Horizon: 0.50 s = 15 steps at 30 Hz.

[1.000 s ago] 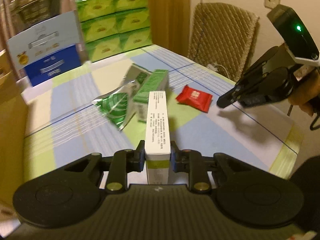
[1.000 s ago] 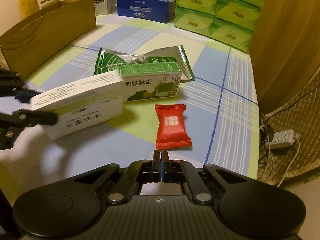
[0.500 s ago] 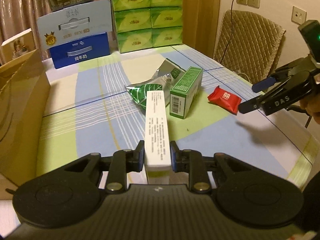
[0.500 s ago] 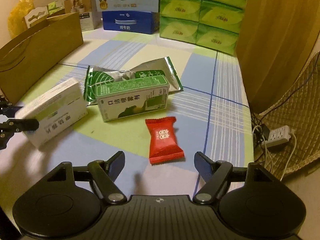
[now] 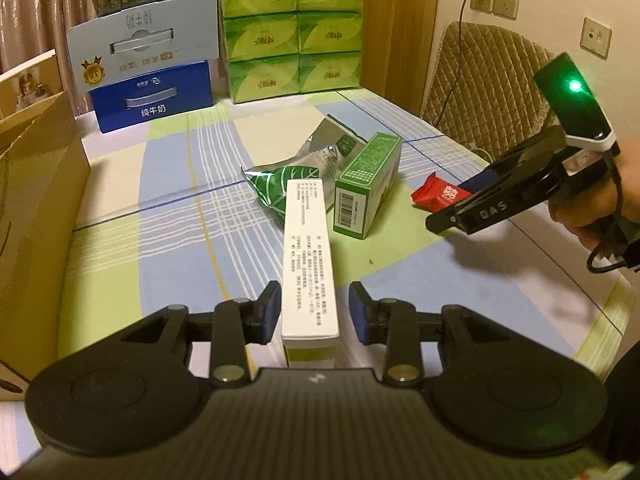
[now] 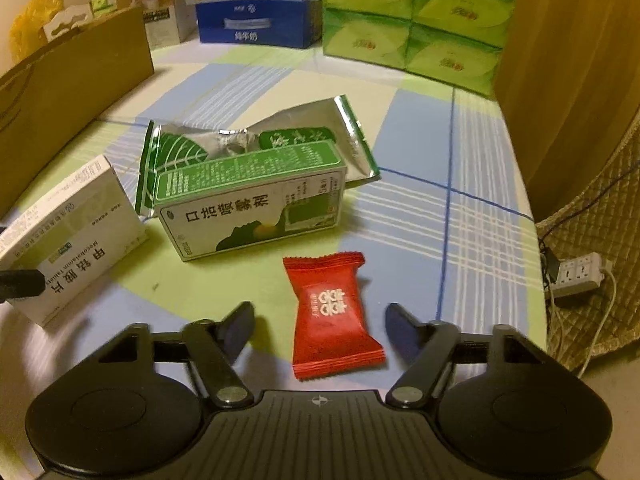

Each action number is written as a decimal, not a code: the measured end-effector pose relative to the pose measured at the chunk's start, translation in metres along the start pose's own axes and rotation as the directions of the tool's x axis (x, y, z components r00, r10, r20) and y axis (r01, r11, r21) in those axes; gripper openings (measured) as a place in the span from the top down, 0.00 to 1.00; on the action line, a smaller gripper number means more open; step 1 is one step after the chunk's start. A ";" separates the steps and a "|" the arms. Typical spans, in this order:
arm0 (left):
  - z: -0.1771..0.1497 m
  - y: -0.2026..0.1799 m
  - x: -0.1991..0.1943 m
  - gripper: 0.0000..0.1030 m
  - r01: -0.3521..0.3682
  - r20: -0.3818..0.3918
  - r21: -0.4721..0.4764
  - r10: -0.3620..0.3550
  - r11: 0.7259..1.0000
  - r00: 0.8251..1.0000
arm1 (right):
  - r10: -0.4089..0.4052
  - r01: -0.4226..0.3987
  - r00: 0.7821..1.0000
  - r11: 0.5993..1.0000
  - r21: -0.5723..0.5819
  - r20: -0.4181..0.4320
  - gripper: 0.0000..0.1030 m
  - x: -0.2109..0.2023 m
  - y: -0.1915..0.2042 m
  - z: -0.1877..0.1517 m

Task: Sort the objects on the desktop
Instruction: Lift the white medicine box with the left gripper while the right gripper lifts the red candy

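Observation:
A long white medicine box [image 5: 308, 256] rests on the checked tablecloth between the fingers of my left gripper [image 5: 314, 312]. Its jaws are opening, and a thin gap shows on each side of the box. My right gripper [image 6: 320, 324] hangs low over a red candy packet [image 6: 332, 312] that lies between its fingers. Those jaws are closing and the pads stand clear of the wrapper. Beyond the candy lie a green box [image 6: 252, 200] on its side and a crumpled green and silver foil pouch [image 6: 248, 140].
A brown paper bag [image 5: 36, 200] stands along the left. At the back are a blue and white milk carton [image 5: 152, 92] and stacked green tissue packs [image 5: 292, 28]. A padded chair [image 5: 480, 80] and a power strip [image 6: 576, 276] lie past the table's right edge.
The left gripper set the white box down and its pads came off it. The right gripper went from shut to wide open, dropped over the red candy, and its jaws have narrowed.

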<state>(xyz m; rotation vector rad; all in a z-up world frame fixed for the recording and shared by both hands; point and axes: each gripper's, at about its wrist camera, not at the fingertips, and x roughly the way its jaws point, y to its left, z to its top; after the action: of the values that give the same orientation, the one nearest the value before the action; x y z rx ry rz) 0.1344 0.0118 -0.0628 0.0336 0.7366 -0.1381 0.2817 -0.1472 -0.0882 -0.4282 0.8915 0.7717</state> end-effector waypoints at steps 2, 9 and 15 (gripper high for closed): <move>0.000 0.001 0.001 0.70 -0.001 0.000 0.002 0.001 1.000 1.000 | 0.003 -0.003 1.000 1.000 0.007 -0.003 0.58 0.000 0.001 0.001; 0.003 -0.001 0.002 0.70 0.004 -0.002 0.025 -0.004 1.000 1.000 | -0.005 0.005 0.999 1.000 0.008 -0.032 0.76 -0.017 0.018 0.010; 0.008 -0.004 0.007 0.70 -0.007 -0.014 0.044 0.008 0.999 1.000 | 0.018 -0.018 1.000 0.999 0.047 -0.013 0.76 -0.048 0.043 0.023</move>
<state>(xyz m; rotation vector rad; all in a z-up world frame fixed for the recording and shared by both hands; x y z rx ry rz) 0.1442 0.0068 -0.0620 0.0788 0.7473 -0.1467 0.2430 -0.1245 -0.0361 -0.3844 0.9250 0.7637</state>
